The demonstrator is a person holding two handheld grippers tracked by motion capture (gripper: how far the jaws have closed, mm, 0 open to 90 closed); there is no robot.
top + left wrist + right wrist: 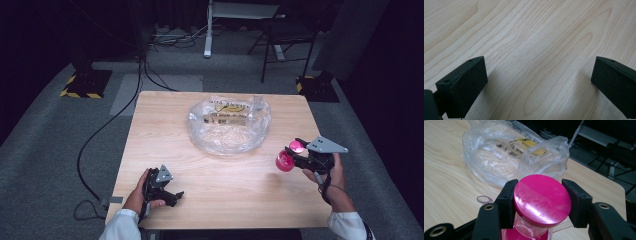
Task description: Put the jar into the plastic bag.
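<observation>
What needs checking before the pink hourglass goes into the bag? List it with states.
1. Right tongs clamped on the pink hourglass: ok, a jaw on each side of its top cap.
2. Hourglass lifted off the table: cannot tell.
3. Left tongs free: ok, open over bare wood.
4. Clear plastic bag within the table edges: ok.
5. Bag mouth open toward the hourglass: cannot tell.

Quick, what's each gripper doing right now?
Left gripper: open, nothing between its jaws, above the table.
Right gripper: shut on the pink hourglass.
</observation>
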